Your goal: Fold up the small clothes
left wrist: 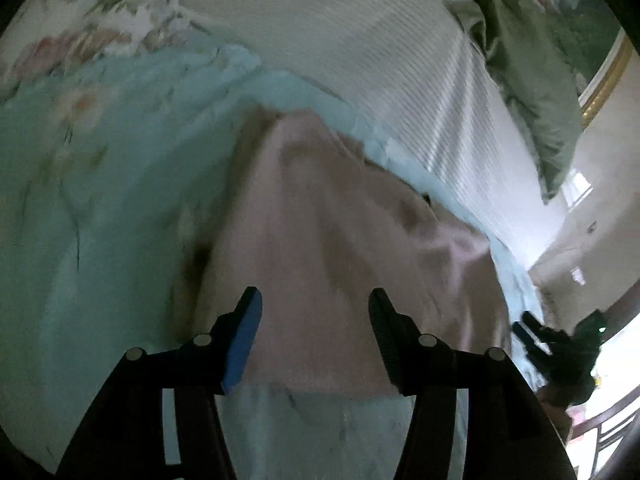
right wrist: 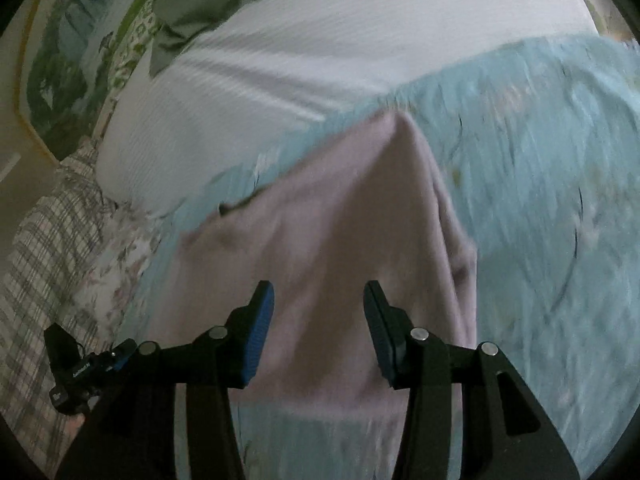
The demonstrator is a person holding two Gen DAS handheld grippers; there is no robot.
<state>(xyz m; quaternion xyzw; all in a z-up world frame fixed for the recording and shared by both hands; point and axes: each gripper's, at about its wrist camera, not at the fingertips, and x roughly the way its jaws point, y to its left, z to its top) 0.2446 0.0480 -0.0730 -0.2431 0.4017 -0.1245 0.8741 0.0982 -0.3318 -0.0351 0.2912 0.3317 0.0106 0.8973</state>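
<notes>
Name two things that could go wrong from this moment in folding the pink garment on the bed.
1. Both tools, left and right, stand open and hold nothing, so the pink garment may spring out of its fold.
2. It lies on a rumpled blue quilt; a grab could pinch the quilt too.

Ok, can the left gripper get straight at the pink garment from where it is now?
Probably yes. The left gripper stands open with nothing between its fingers, and the pink garment lies flat on the blue quilt directly ahead, uncovered. The view is blurred, though.
</notes>
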